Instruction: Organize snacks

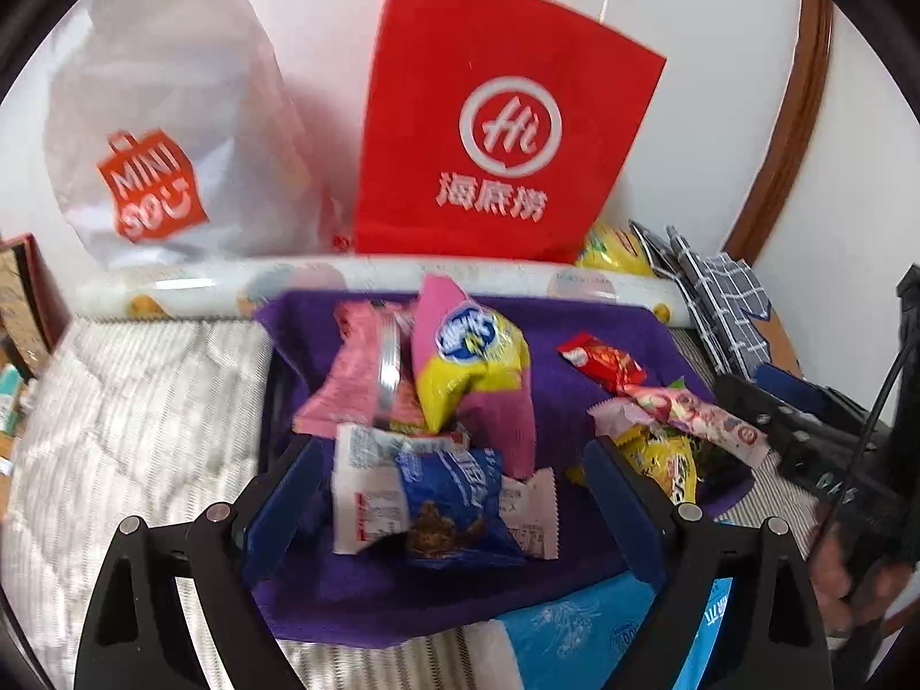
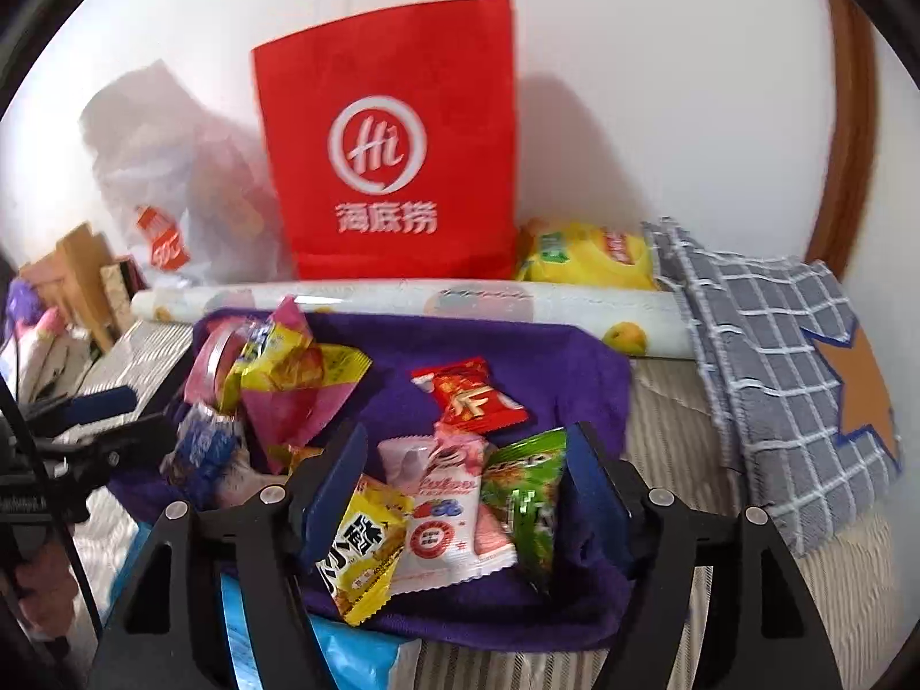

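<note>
Several snack packets lie on a purple cloth [image 1: 575, 310] [image 2: 506, 333]. My left gripper [image 1: 454, 494] is open, its jaws either side of a blue and white packet [image 1: 443, 506]. Behind that packet stands a pink and yellow packet [image 1: 471, 356]. My right gripper [image 2: 466, 477] is open around a pink and white packet [image 2: 443, 512], with a yellow packet [image 2: 362, 546] and a green packet [image 2: 529, 494] beside it. A red packet [image 2: 468, 394] [image 1: 604, 359] lies just beyond. The right gripper also shows in the left wrist view [image 1: 805, 437].
A red paper bag [image 1: 494, 126] [image 2: 391, 138] and a white Miniso bag [image 1: 167, 132] stand at the wall. A rolled printed sheet [image 2: 402, 302] lies before them. A grey checked cloth [image 2: 776, 345], a yellow pack [image 2: 586, 256] and a light blue packet [image 1: 575, 632] are nearby.
</note>
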A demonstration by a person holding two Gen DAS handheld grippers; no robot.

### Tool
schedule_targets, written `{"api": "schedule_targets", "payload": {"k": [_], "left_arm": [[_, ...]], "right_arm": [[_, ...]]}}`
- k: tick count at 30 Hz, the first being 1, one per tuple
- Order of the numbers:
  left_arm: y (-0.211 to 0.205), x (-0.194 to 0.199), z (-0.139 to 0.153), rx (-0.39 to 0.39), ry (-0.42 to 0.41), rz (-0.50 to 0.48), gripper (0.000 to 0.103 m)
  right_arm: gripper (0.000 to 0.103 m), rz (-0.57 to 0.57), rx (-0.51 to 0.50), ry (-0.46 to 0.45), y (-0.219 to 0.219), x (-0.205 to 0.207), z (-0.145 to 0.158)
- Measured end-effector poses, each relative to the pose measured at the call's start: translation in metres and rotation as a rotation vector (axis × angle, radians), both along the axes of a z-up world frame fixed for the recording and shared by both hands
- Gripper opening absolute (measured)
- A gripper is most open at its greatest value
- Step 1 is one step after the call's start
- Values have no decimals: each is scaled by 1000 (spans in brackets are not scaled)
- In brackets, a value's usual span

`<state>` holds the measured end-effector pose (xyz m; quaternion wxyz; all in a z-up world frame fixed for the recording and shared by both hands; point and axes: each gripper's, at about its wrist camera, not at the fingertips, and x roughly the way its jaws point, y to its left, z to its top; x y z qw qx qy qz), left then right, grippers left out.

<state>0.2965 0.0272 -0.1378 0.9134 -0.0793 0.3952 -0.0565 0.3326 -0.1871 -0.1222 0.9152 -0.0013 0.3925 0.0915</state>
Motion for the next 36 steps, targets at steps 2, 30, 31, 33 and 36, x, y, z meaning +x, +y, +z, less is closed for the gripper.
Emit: {"api": "schedule_targets", "payload": {"k": [2,30,31,33,36], "left_arm": [[0,-6,12,28,-9,17,91],[-31,-231,136,180,-175,89,102],[-30,-234,136,171,-174,90,102],[-28,-240,138,146,-170,84,102],[-32,-245,138,144,-172,76,102]], "right_arm": [[73,-36,-18,17,-2,-5,13],[103,-194,-16,-114,-29,-256,139],[103,-199,-8,-117,-31,-259,140],[103,-201,-3,-117,-34,-267,141],[103,-201,-29,-132,-34,-275,144]]}}
